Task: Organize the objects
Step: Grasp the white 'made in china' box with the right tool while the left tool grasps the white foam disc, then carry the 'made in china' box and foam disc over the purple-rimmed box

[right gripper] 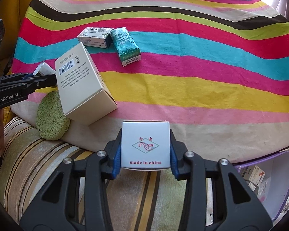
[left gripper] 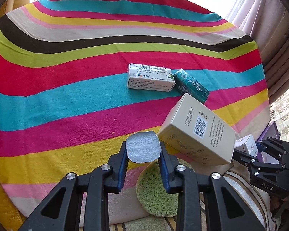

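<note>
My left gripper is shut on a white sponge piece, held just above the striped cloth. A green sponge lies under it at the cloth's near edge. A beige box with a barcode leans tilted beside it, resting on the green sponge. My right gripper is shut on a small white box printed "made in china". Farther back lie a white medicine box and a green packet, side by side. The left gripper shows at the right wrist view's left edge.
A purple-edged bag with several small boxes inside sits at the lower right. A striped cushion lies under the cloth's near edge. Curtains hang at the right. A yellow seat back rises behind.
</note>
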`<state>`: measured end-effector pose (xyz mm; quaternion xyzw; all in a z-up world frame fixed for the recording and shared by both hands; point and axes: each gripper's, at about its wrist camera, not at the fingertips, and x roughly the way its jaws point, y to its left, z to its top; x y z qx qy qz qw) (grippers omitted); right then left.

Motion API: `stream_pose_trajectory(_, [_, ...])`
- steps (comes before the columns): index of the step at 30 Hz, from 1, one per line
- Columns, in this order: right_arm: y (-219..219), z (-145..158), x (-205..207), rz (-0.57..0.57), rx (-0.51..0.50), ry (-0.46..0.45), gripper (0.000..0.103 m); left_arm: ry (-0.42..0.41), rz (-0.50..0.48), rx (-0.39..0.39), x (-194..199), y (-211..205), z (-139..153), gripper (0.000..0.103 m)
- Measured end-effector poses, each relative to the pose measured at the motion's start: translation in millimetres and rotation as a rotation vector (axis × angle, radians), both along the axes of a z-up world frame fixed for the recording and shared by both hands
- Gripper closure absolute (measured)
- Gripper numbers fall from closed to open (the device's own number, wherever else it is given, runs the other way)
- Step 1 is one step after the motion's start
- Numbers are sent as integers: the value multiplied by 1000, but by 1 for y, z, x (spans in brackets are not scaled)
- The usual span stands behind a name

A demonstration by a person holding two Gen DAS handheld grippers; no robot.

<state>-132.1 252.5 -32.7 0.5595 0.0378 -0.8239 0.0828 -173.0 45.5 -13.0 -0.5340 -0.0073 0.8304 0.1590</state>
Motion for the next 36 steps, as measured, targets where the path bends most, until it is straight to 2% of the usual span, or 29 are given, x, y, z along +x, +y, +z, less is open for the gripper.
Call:
stream_pose_trajectory(14, [14,30,32,-27,-16,84,59,60,2,93,52,20,36,72])
stream_pose_trajectory(25, [39,52,71,-66,-51,134,59,76,-97,119,91,69,54,72])
stream_pose_trajectory(36, [97,70,113,-169,-69,171,59,84,-239,126,121,137,68,72])
